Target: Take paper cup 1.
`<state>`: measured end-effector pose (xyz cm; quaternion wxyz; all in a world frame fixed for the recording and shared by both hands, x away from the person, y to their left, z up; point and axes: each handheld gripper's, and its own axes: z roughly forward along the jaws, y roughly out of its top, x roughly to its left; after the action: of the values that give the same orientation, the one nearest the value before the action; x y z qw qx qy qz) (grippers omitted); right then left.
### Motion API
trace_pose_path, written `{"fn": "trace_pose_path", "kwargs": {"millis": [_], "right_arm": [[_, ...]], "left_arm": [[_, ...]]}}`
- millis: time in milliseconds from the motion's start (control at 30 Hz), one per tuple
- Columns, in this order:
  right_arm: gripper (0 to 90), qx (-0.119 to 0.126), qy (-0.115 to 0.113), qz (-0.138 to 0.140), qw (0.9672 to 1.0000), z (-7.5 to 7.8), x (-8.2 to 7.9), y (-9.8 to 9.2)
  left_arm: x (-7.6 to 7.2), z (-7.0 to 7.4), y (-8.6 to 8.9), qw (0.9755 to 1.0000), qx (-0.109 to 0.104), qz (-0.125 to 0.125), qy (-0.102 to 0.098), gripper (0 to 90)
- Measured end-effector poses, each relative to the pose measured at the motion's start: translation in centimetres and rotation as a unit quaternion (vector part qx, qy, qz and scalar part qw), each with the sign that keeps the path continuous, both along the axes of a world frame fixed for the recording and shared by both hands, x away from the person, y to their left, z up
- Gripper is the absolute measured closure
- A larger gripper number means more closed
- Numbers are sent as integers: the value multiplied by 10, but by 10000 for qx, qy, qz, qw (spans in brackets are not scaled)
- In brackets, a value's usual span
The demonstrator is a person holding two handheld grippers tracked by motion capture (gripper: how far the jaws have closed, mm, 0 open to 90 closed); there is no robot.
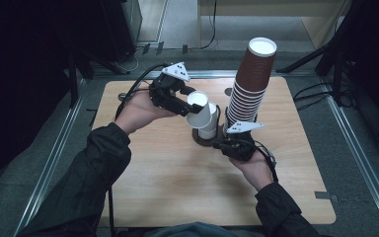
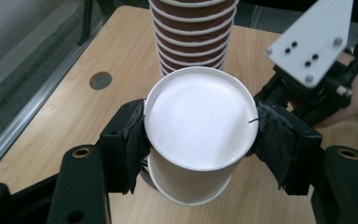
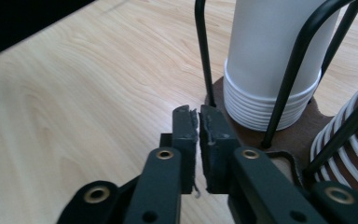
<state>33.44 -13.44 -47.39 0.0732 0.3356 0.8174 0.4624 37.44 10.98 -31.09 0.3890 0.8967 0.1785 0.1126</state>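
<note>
Left gripper (image 1: 190, 105) clamped on a white paper cup (image 1: 199, 109), jaws pressing its sides just under the rim, cup tilted with its mouth toward the near-left corner of the desk (image 1: 168, 192). In the left gripper view, white cup (image 2: 199, 128) squeezed between both black pads, lifted over a stack of white cups below it. Cup held just above the middle of the desk, nearer the far edge, over a dark round holder (image 1: 205, 136) with black wire uprights. Short white cup stack (image 3: 272, 70) seated in that holder. Tall stack of brown cups (image 1: 249, 84) standing right beside it, toward the far right corner. Right gripper (image 1: 223, 143) low at the holder's near side, jaws almost together with a thin slit between them (image 3: 199, 140), gripping nothing.
</note>
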Motion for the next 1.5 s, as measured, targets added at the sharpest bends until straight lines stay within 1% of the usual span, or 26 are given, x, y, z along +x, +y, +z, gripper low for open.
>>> {"fn": "trace_pose_path", "kwargs": {"millis": [67,100,167,267,333,400,433,567,733,800,833,867,900,933,967,1000,1067,1100,1133,1167,1200,1267,1300,1367,1400,1500], "right_arm": [[781,95,-12,105,9999,2,-1,-3],[757,77,-54,211,9997,3,-1,-5],[716,66,-65,307,9995,5,-2,-6],[626,133,45,462,9988,6,-1,-9],[589,171,135,591,9980,7,-1,-9],[576,174,120,641,9977,7,-1,-9],[547,173,69,723,9972,8,-2,-9],[487,105,31,902,9959,8,-4,-11],[425,76,-26,1071,9942,8,-5,-13],[428,109,8,1058,9943,8,-5,-13],[431,218,50,1098,9937,9,-6,-14],[431,235,-13,1127,9934,10,-6,-14],[431,235,-13,1127,9934,10,-6,-14],[433,331,-38,1234,9918,11,-7,-15],[433,331,-38,1234,9918,11,-7,-15],[428,393,-60,1368,9898,11,-9,-15],[421,445,-38,1405,9891,11,-10,-15],[418,466,-47,1454,9883,10,-10,-15],[397,432,-76,1516,9875,10,-11,-16],[374,418,-69,1534,9873,10,-11,-16],[342,379,-87,1562,9870,9,-11,-16],[308,375,-120,1576,9867,9,-9,-17],[308,375,-120,1576,9867,9,-9,-17],[279,451,-74,1601,9860,9,-8,-17],[271,450,-88,1619,9857,9,-9,-17],[255,474,-62,1684,9846,8,-9,-16]], "left_arm": [[-4,-2,2,10000,-3,-17,0,361],[-4,-2,2,10000,-3,-17,0,362],[-10,-6,6,10000,-23,-32,9,361],[-14,-9,8,10000,-25,-52,20,362],[-16,-11,9,10000,-16,-74,38,362],[-19,-14,10,9999,-47,-84,51,362],[-23,-18,11,9999,-43,-106,50,362],[-29,-23,14,9999,-42,-132,73,362],[-32,-29,18,9998,-107,-150,122,362],[-33,-30,19,9997,-117,-165,145,362],[-34,-35,21,9996,-107,-199,162,362],[-34,-37,22,9995,-95,-220,191,362],[-34,-37,22,9995,-95,-220,191,362],[-35,-43,23,9994,-121,-220,248,362],[-35,-43,23,9994,-121,-220,248,362],[-35,-50,24,9992,-100,-250,290,362],[-35,-52,24,9992,-84,-255,300,362],[-36,-57,24,9990,-91,-262,337,362],[-37,-62,24,9988,-99,-305,359,362],[-37,-62,24,9988,-99,-305,359,362],[-38,-70,23,9985,-111,-361,386,362],[-39,-76,21,9983,-82,-402,407,362],[-39,-76,21,9983,-82,-402,407,362],[-43,-84,17,9975,-42,-521,467,362],[-43,-84,17,9975,-42,-521,467,362],[-45,-89,14,9968,-121,-610,506,362]]}}
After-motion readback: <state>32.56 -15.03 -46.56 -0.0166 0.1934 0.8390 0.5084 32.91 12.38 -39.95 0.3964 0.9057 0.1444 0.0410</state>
